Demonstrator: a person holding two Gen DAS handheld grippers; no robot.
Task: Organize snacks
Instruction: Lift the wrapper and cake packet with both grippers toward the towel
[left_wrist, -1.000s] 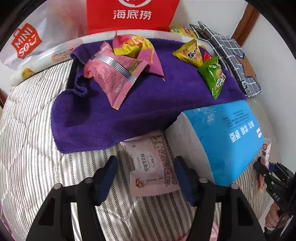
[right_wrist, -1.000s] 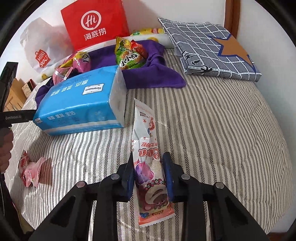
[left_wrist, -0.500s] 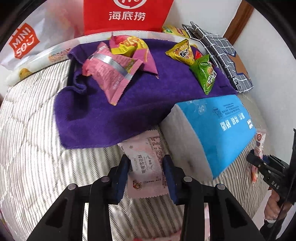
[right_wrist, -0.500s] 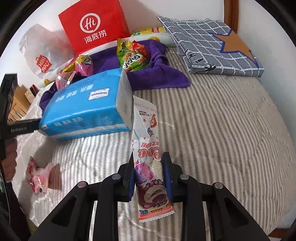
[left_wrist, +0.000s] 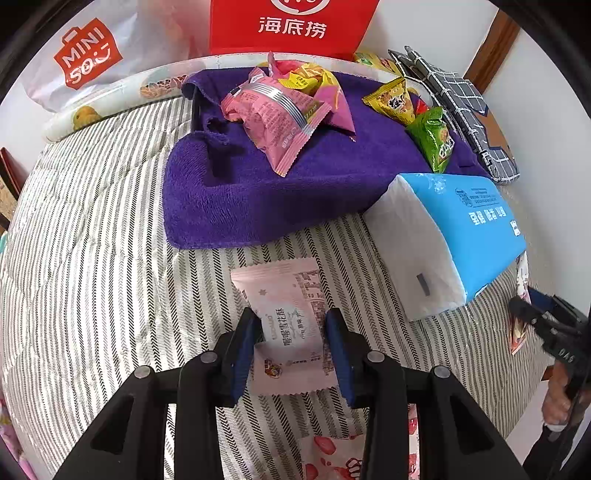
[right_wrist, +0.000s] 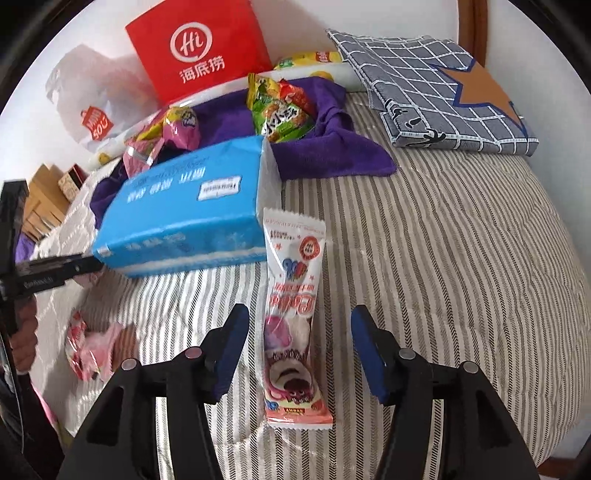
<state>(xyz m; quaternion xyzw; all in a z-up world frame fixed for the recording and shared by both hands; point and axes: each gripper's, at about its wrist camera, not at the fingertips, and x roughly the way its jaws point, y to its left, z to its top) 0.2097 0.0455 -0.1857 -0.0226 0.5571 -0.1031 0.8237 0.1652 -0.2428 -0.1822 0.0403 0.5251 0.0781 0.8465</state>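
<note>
My left gripper (left_wrist: 291, 328) is shut on a pale pink snack packet (left_wrist: 284, 295), held just above the striped bedcover (left_wrist: 92, 258). Its jaws are easing open slightly while the pads still press the packet's sides. My right gripper (right_wrist: 299, 332) is opening. A long pink-and-white snack stick (right_wrist: 291, 291) lies flat on the bedcover between its fingers, and neither pad touches it. On the purple towel (left_wrist: 258, 192) farther back lie a pink packet (left_wrist: 277, 114), a yellow packet (left_wrist: 391, 99) and a green packet (left_wrist: 436, 140).
A blue tissue pack (right_wrist: 181, 214) lies left of the snack stick, against the towel. A red paper bag (left_wrist: 291, 26) and a white Miniso bag (left_wrist: 85, 62) stand at the wall. There is a folded grey checked cloth (right_wrist: 443, 88) at the back right and small pink wrappers (right_wrist: 92, 350) at the left.
The left gripper closed on the pale pink packet and drew it back from the towel's edge. The right gripper let go of the snack stick, which now lies on the bedcover.
</note>
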